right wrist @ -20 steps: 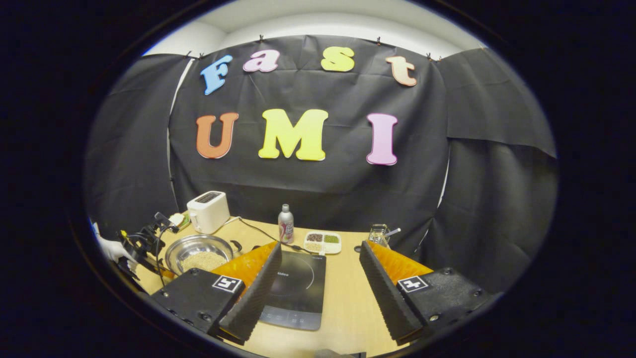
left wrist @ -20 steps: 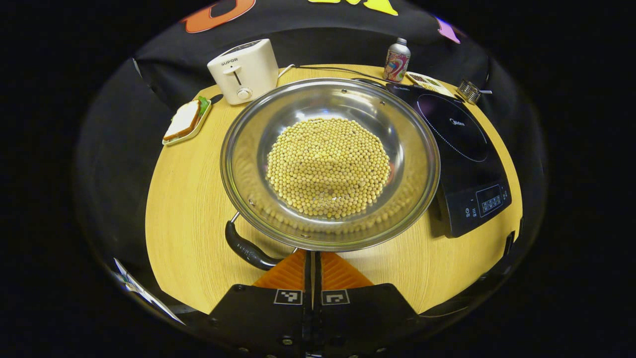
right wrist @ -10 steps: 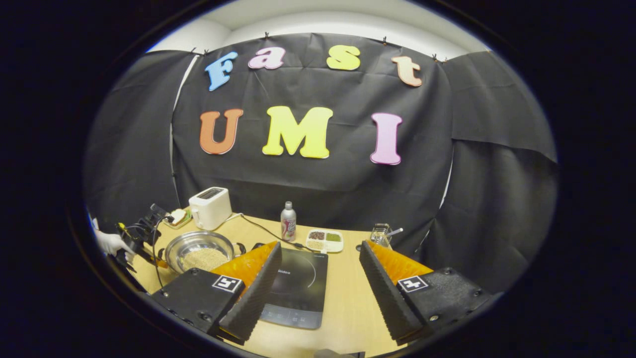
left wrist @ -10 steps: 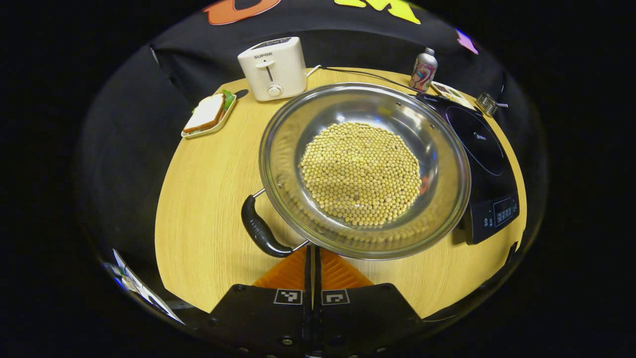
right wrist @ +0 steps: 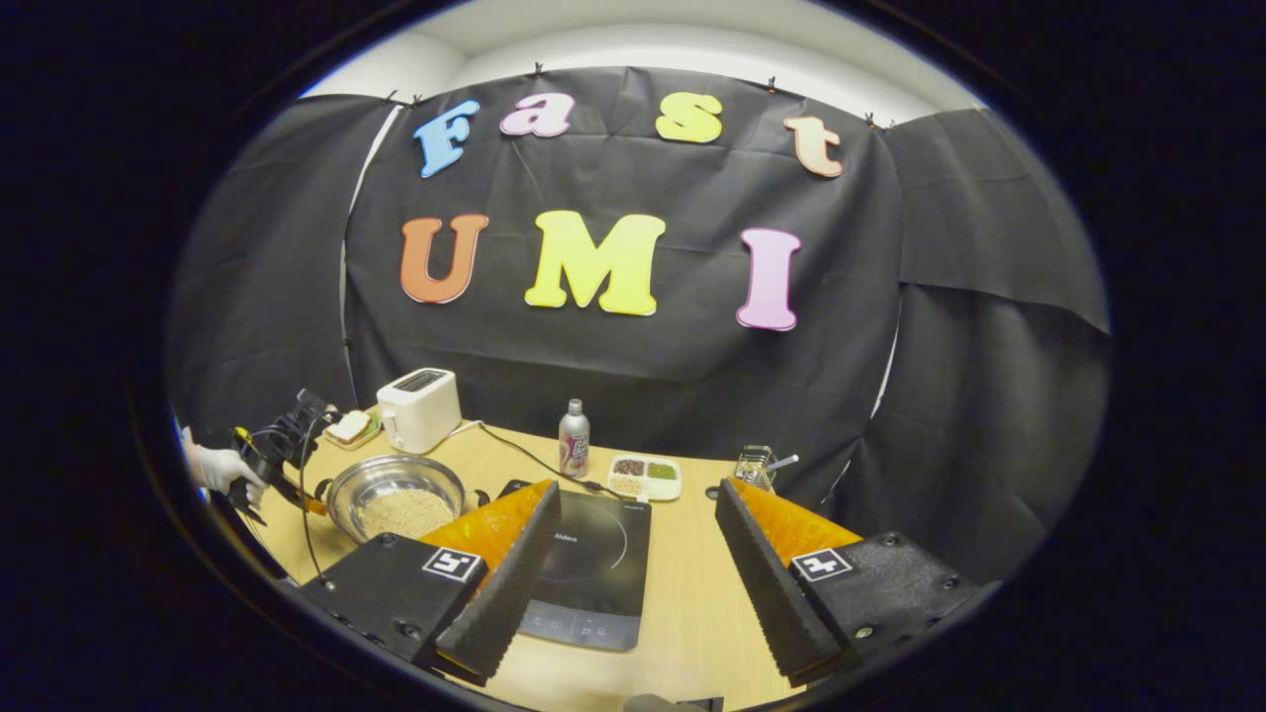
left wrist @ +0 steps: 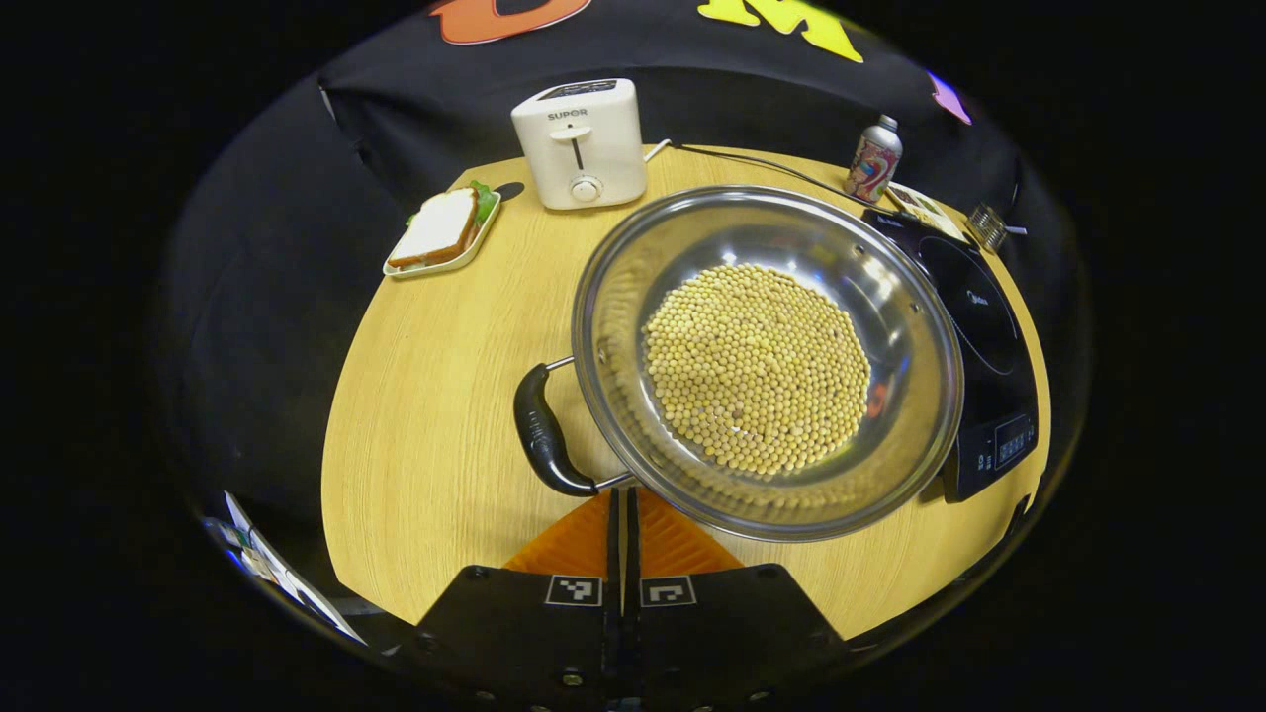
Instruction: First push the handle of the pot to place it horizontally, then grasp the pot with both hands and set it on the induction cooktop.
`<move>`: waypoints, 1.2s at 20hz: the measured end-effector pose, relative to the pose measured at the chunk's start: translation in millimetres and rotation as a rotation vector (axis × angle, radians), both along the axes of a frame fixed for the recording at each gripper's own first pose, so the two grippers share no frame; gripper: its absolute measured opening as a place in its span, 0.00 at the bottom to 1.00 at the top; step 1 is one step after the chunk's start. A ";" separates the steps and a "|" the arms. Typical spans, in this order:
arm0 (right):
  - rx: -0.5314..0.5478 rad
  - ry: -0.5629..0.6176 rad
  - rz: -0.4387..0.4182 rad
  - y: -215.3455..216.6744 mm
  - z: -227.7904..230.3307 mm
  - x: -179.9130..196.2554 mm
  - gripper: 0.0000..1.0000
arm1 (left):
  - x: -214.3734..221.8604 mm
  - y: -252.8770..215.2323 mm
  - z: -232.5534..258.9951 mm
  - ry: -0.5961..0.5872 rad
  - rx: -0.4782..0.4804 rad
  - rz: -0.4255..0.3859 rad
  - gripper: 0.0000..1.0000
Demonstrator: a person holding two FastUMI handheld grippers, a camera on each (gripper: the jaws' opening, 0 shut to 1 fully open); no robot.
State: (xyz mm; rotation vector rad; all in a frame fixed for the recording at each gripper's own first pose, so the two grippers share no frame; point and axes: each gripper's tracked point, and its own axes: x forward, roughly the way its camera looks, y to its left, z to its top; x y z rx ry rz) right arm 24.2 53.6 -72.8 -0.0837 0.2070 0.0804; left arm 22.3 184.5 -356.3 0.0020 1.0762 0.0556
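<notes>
Left gripper (left wrist: 624, 514) closed on nothing, tips against pot (left wrist: 767, 361) rim by handle (left wrist: 543, 432); handle points left. Right gripper (right wrist: 638, 554) wide open, empty, above cooktop (right wrist: 591, 577).

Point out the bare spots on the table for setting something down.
Bare wood lies left of the pot, below the sandwich tray, and right of the induction cooktop, in front of the jar. The back edge is crowded: toaster, bottle, divided dish.
</notes>
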 end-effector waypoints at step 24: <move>-0.011 0.063 0.010 29.2 -10.7 -8.1 0.97 | 42.4 42.5 3.8 -0.061 0.014 0.012 0.00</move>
